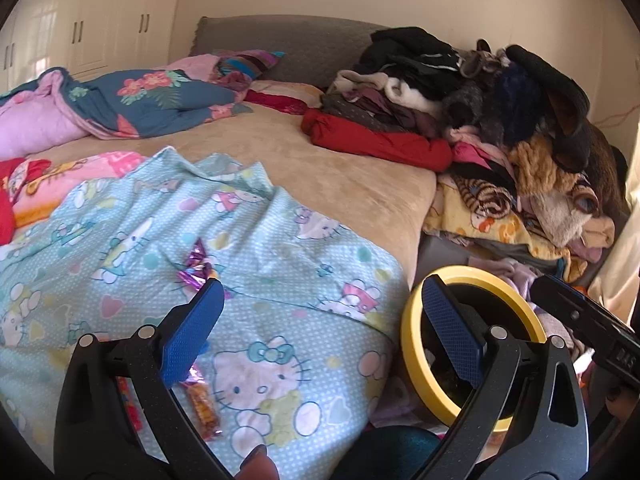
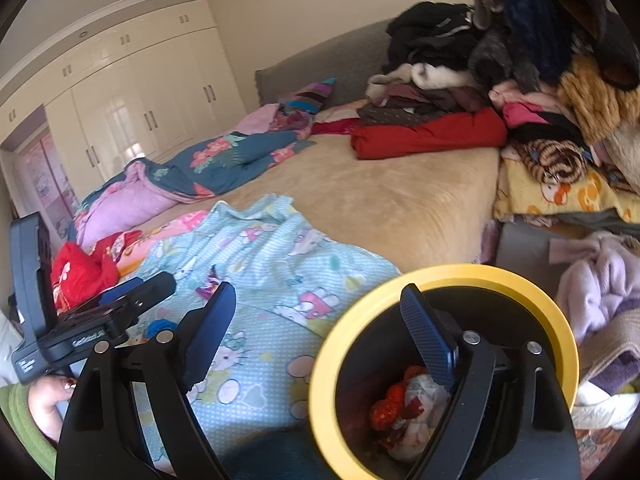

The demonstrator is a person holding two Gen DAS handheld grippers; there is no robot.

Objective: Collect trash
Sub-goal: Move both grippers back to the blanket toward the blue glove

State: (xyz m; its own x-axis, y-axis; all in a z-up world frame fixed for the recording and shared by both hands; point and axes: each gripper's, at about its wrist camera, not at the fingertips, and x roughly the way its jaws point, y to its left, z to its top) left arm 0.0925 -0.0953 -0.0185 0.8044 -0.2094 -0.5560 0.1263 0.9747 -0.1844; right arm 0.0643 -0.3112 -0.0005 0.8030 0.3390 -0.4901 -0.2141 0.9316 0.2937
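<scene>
The left gripper (image 1: 324, 320) stands wide open with nothing between its blue pads, hanging over the near end of the Hello Kitty sheet (image 1: 280, 248) that is spread on the bed (image 1: 352, 168). Just beyond its left finger a purple foil wrapper (image 1: 198, 266) lies crumpled on the sheet, and nearer the camera, partly under that same finger, lies an orange snack wrapper (image 1: 204, 408) with print too small to read. Off the sheet's right edge, beside the bed, stands the yellow-rimmed bin (image 1: 412, 360); the gripper's right finger overlaps its rim in the view.

The right gripper (image 2: 320, 328) is likewise spread wide and holds nothing. Its right finger reaches over the mouth of the bin (image 2: 324, 380), and at the bottom lie red and white crumpled wrappers (image 2: 404, 412). Left of the sheet in this view the other handheld unit carries white lettering on its black body, which may begin "Se" but is blurred. On the right unit, seen from the left wrist, a stamped mark looks like "DAS".

Beyond the sheet, a red folded garment (image 2: 428, 134) lies on the tan bedcover in front of a tall clothes pile (image 2: 520, 52). A floral blue quilt (image 2: 224, 160) lies across the far side of the sheet, with white wardrobe doors (image 2: 132, 116) behind it.
</scene>
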